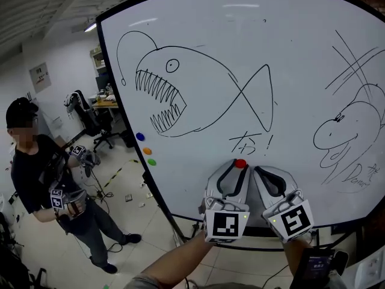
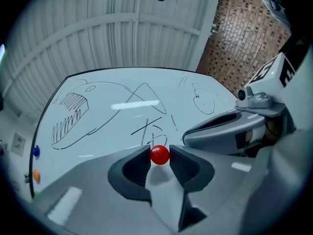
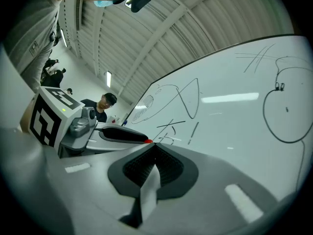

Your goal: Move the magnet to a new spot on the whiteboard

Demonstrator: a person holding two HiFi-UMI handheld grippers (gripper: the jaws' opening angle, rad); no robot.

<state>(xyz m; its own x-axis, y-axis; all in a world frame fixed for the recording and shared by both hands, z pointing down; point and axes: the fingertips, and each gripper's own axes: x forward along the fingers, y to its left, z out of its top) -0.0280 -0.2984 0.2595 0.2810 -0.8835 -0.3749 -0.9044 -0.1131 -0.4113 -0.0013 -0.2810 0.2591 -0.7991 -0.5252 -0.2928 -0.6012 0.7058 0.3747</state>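
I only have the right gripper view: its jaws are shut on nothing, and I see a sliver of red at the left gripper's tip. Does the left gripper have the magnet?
Observer: Yes. The left gripper view shows the left gripper shut on the red magnet, one jaw on each side.
Operator: Where on the board is it?
Observer: In the head view it is low on the whiteboard, just under the scribbled characters.
Operator: Any other magnets nearby?
Observer: A blue magnet, an orange magnet and a green magnet sit in a column by the board's left edge, well apart from it.
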